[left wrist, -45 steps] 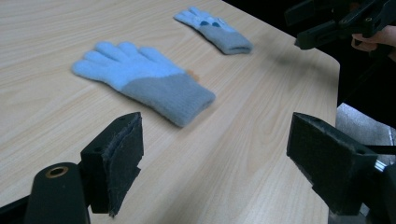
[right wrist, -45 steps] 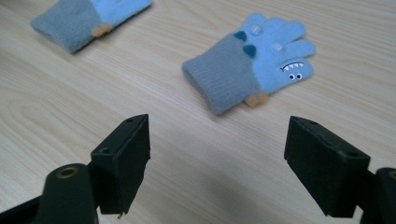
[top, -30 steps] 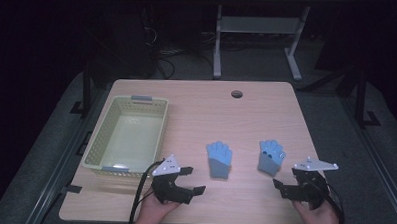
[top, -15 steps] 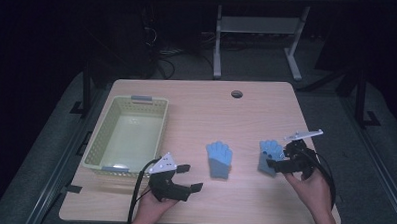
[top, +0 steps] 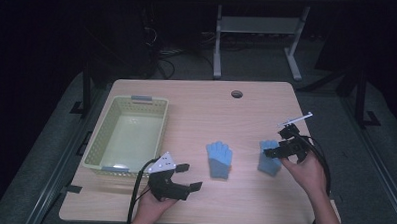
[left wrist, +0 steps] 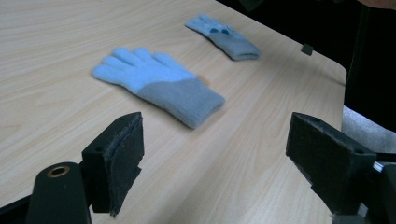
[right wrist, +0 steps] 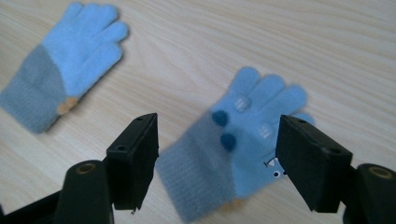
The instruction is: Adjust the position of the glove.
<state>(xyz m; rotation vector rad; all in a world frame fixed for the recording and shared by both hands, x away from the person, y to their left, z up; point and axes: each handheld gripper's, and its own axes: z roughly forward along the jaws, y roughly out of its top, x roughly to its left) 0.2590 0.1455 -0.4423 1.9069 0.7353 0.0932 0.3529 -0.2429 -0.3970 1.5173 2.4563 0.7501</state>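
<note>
Two light-blue gloves with grey cuffs lie flat on the wooden table. The left glove is plain. The right glove carries dark blue dots. My right gripper hangs just over the right glove, which lies beneath and between its jaws. Those jaws have just been closing, but they still stand wide and the pads do not press on the glove. My left gripper rests open near the table's front edge, pointing toward the left glove with nothing between its fingers.
A pale yellow-green plastic basket stands on the table's left side, its inside bare. A round cable hole is near the far edge. Dark floor and a metal stand lie beyond the table.
My right gripper has moved from the front right corner forward and leftward to hover over the right glove. The left gripper and both gloves have stayed put.
</note>
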